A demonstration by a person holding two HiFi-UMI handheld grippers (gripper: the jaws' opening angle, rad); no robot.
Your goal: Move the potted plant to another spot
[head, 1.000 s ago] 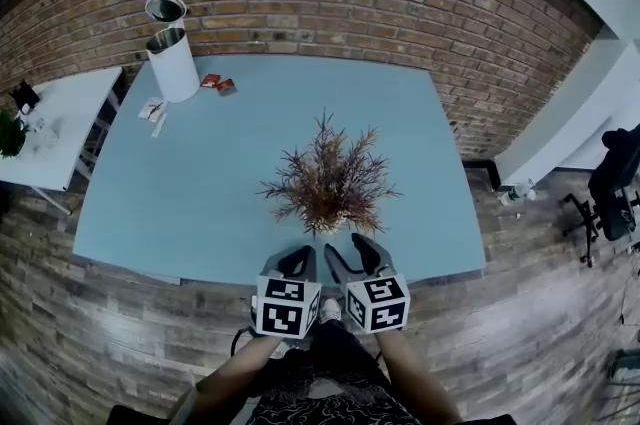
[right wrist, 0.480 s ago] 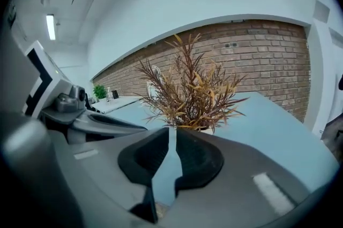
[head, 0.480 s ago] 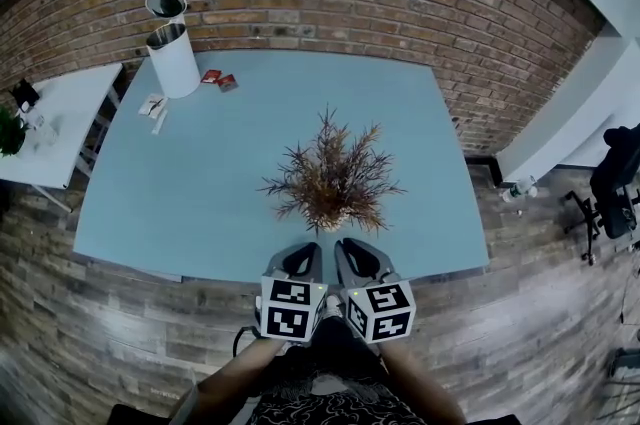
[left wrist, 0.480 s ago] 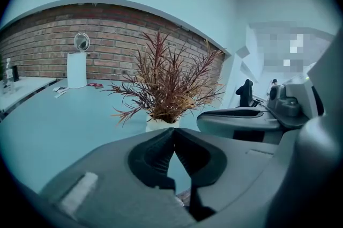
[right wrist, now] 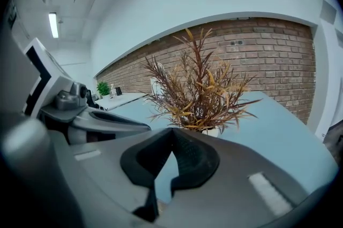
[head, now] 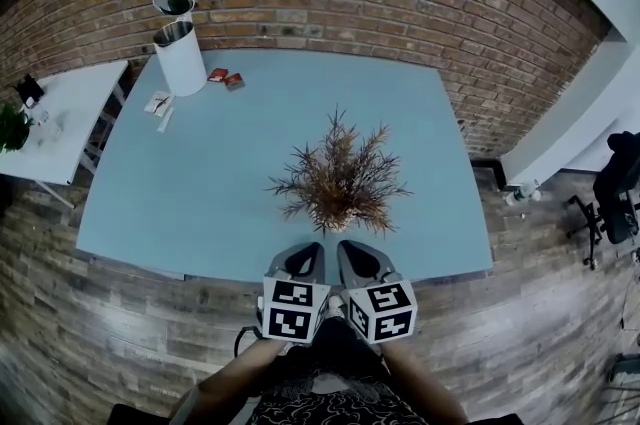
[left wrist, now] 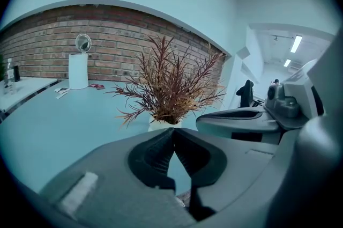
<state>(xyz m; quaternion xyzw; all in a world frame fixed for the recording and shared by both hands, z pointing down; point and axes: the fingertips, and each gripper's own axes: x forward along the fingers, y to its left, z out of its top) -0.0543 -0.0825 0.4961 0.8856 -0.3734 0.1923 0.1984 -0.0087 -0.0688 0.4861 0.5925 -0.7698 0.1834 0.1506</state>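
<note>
Currently, the rust-brown, spiky-leaved potted plant (head: 340,181) is seen standing on the pale blue rectangular table (head: 200,173), near its front edge. Just short of it, the grey left gripper (head: 306,255) and grey right gripper (head: 352,253) are held side by side, each with jaws pressed together on nothing.

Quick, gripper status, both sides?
Left gripper: closed, holding nothing; the plant stands ahead of it.
Right gripper: closed, holding nothing.
</note>
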